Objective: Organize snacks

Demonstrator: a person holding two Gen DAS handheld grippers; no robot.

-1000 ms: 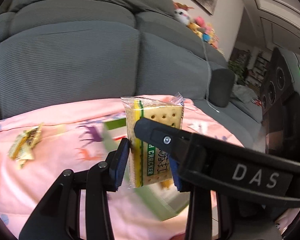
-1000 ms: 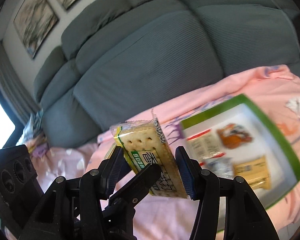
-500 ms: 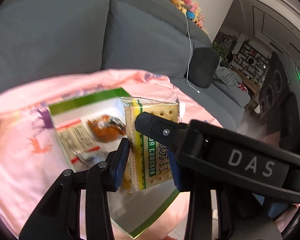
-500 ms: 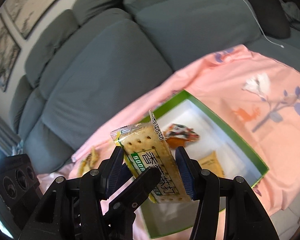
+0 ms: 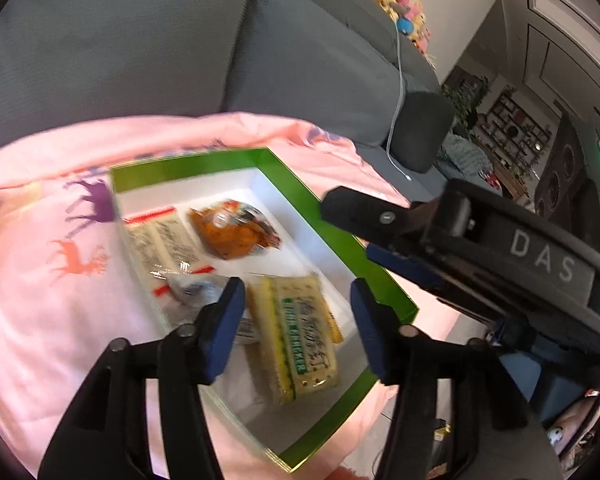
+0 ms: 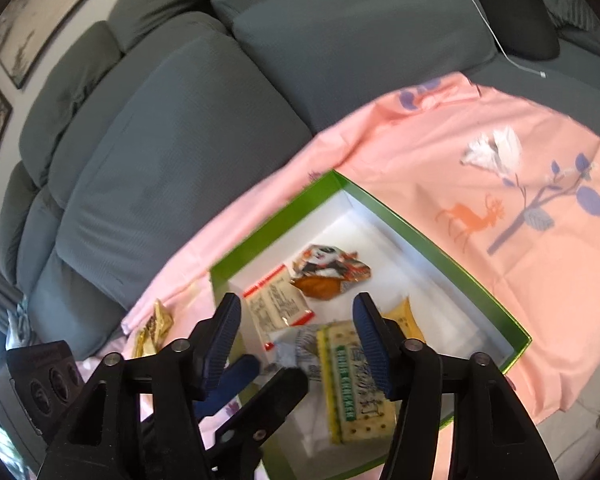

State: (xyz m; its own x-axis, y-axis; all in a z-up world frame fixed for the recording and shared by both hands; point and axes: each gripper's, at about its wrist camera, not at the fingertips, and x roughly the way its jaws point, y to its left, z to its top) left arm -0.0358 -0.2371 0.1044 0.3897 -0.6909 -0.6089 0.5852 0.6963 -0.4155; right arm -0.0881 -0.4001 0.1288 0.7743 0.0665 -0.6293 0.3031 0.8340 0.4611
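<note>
Left wrist view: left gripper (image 5: pixel 296 328) jaws spread, having just been opening; the soda cracker pack (image 5: pixel 296 336) shows between the blue pads but lies flat on the box floor, pads not touching it. Green-rimmed box (image 5: pixel 340 240) w/ white inside sits on a pink cloth (image 5: pixel 44 304) over the grey sofa (image 5: pixel 140 48). Cracker pack is near the box's near corner. Farther in: an orange-brown snack pack (image 5: pixel 232 232) and a pale pack w/ red edges (image 5: pixel 160 240) by the left wall. Right gripper's finger (image 5: pixel 384 220) crosses in from the right above the box rim.

Right wrist view: right gripper (image 6: pixel 296 340) jaws also apart, just been opening, nothing pinched. Same cracker pack (image 6: pixel 356 380) lies in the box (image 6: pixel 440 256) below the right pad. A yellow wrapper (image 6: pixel 152 328) rests on the cloth outside the box's left edge.
</note>
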